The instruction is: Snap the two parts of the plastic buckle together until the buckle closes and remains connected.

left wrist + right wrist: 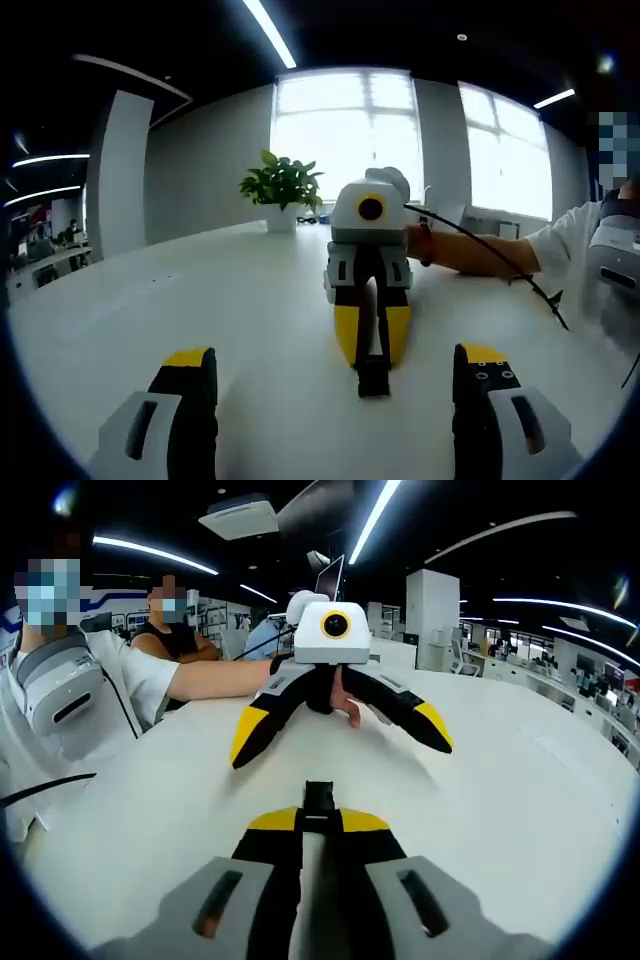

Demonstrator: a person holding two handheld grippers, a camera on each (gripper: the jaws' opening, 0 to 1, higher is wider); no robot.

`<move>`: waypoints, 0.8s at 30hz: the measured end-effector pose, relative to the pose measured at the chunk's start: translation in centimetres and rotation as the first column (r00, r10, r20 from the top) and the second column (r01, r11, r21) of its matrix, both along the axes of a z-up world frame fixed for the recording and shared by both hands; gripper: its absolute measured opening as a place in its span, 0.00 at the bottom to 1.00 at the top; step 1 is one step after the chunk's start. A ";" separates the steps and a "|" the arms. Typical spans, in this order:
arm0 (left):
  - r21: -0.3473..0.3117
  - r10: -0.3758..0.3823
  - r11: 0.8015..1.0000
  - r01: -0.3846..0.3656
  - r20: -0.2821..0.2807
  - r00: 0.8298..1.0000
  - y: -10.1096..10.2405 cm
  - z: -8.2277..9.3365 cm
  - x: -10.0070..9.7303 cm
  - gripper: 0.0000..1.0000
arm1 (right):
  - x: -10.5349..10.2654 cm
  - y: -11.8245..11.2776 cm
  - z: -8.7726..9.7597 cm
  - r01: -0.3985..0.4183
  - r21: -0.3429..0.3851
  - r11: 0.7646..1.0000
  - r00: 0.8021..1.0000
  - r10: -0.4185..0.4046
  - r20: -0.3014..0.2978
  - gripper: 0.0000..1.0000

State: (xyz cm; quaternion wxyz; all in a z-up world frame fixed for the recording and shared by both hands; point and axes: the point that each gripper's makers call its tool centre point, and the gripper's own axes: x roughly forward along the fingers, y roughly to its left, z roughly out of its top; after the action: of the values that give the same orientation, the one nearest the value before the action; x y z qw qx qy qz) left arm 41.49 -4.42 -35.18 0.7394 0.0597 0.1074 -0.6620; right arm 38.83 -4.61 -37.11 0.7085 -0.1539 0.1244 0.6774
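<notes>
Your left gripper (340, 725) gapes wide, while your right gripper (373, 362) is clamped tight, facing it.

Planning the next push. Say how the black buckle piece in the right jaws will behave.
The buckle piece looks small and thin, so probably light. It juts from the shut right gripper without drooping, so likely stiff. Only its end seems pinched, so a push might twist or slip it.
</notes>
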 end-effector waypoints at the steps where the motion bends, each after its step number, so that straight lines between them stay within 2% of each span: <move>1: -0.008 0.002 1.000 -0.002 -0.001 1.000 0.0 0.2 0.0 1.00 | 0.0 0.0 0.0 0.000 0.001 1.000 1.000 0.000 0.000 0.10; 8: -0.013 0.040 0.999 -0.040 0.021 0.999 -0.2 0.5 0.5 1.00 | 0.0 0.0 0.0 -0.003 0.002 1.000 1.000 0.003 0.001 0.10; 11: -0.051 0.085 0.995 -0.083 0.037 0.996 -0.3 1.3 1.3 1.00 | 0.2 0.0 0.0 0.001 0.003 1.000 1.000 -0.001 -0.005 0.10; 17: -0.064 0.114 0.992 -0.113 0.018 0.993 -0.1 1.7 1.2 1.00 | 0.3 0.0 0.1 0.001 0.002 1.000 1.000 -0.001 -0.005 0.10; 20: -0.021 0.157 0.987 -0.156 0.078 0.984 0.4 1.3 1.4 1.00 | 0.5 -0.1 0.1 0.008 0.000 1.000 1.000 -0.008 -0.005 0.10; 24: -0.021 0.196 0.981 -0.195 0.087 0.977 1.0 1.5 1.4 0.99 | 0.5 0.0 0.1 0.009 -0.001 1.000 1.000 -0.009 -0.005 0.10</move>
State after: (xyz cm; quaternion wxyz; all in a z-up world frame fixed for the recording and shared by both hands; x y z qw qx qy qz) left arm 42.86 -3.42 -33.67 0.8053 0.0736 0.0757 -0.5835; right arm 39.32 -4.65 -37.05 0.7112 -0.1518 0.1270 0.6745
